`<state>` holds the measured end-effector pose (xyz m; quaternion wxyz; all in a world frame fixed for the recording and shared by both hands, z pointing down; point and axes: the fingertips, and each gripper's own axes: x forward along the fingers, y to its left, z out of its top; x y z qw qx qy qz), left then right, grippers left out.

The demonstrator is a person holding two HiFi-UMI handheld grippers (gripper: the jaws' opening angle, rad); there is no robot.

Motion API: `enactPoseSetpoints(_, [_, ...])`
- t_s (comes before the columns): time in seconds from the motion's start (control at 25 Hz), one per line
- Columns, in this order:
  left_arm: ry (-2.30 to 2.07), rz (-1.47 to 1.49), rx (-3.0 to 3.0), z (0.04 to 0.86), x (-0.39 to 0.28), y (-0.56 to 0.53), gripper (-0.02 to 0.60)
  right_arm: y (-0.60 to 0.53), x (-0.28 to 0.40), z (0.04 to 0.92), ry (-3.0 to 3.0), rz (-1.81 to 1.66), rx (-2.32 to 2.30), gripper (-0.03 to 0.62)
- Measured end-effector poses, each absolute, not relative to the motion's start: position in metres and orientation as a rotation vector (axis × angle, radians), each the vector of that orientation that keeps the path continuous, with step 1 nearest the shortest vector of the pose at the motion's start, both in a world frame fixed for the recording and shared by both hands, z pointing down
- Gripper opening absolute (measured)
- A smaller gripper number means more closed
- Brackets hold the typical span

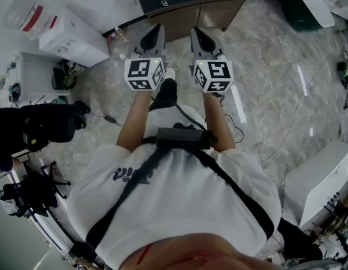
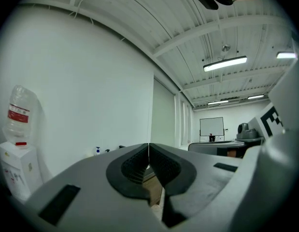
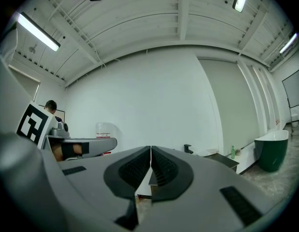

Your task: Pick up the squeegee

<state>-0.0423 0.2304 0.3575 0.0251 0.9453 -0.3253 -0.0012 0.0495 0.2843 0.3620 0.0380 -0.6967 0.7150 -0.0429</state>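
The squeegee is not to be found in any view. The left tongs [image 1: 156, 31] are shut, pads met with nothing gripped between them, and the right tongs [image 1: 198, 34] are shut likewise. Both are held level, side by side over the floor [image 1: 269, 77], pointed toward a surface [image 1: 188, 3]. A water dispenser [image 1: 75, 38] is seen at left, a green tub [image 3: 271, 153] at right.

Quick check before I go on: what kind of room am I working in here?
Likely an indoor lab or workroom with a mock bathroom corner: a water dispenser by the wall, a whiteboard at the far end, and a green tub near a counter with a faucet.
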Motion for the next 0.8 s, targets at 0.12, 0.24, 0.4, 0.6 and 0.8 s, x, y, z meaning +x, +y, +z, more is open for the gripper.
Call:
enactPoseSetpoints(0.12, [-0.991,-0.01,2.905,0.369,-0.024,0.198,0.012,0.252,0.063,0.369,2.215,-0.133,-2.142,0.008])
enactPoseSetpoints(0.24, [-0.994,-0.026,2.891,0.373,0.0,0.155,0.012,0.209,0.081,0.373,2.253,-0.127,-2.155,0.008])
enactPoseSetpoints(0.4, [-1.002,-0.028,2.886,0.374,0.019,0.084,0.012,0.134,0.097,0.375,2.269,-0.146,-2.155,0.008])
enactPoseSetpoints(0.6, [-1.023,-0.02,2.863,0.376,0.026,-0.006,0.012,0.037,0.107,0.378,2.3,-0.174,-2.145,0.008])
enactPoseSetpoints(0.8, [-1.037,0.004,2.816,0.389,0.031,-0.072,0.011,-0.038,0.115,0.389,2.342,-0.235,-2.144,0.008])
